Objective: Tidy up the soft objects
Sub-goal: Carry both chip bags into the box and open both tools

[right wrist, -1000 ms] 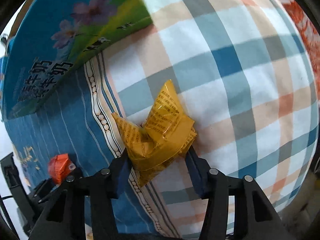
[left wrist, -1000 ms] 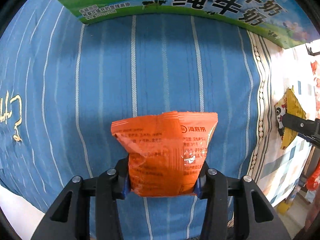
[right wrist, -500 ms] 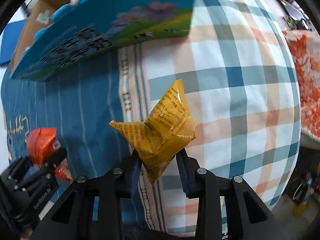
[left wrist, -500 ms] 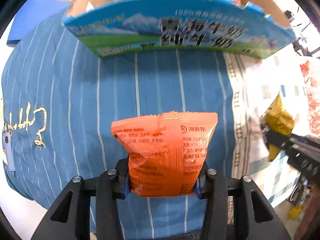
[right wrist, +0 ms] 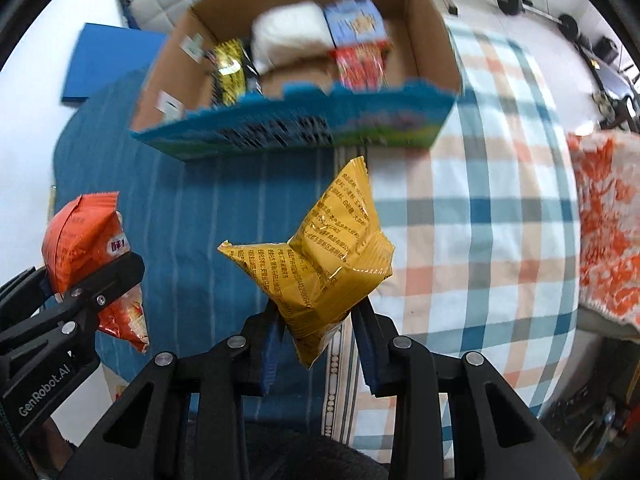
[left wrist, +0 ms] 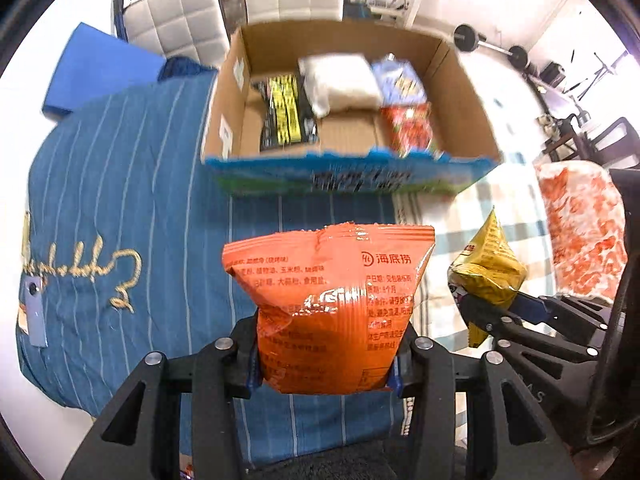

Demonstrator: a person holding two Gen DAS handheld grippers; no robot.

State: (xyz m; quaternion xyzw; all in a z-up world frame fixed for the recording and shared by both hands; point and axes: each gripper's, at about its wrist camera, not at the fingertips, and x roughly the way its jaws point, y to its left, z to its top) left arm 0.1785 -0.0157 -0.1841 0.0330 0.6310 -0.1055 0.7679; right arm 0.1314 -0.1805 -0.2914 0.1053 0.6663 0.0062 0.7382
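My left gripper is shut on an orange snack bag, held up in the air over a blue striped cloth. The same orange snack bag shows at the left of the right wrist view. My right gripper is shut on a crumpled yellow snack bag, also lifted; that yellow snack bag appears to the right in the left wrist view. Ahead stands an open cardboard box with a blue printed front, holding several packets and a white soft bundle.
A plaid cloth covers the right half of the surface, and an orange-and-white patterned cloth lies at its right edge. A blue mat, white cushioned chairs and barbell weights sit on the floor beyond the box.
Both grippers have risen with their bags, so the box's open top and contents have come into view. The right gripper has closed tighter on the yellow bag and rolled.
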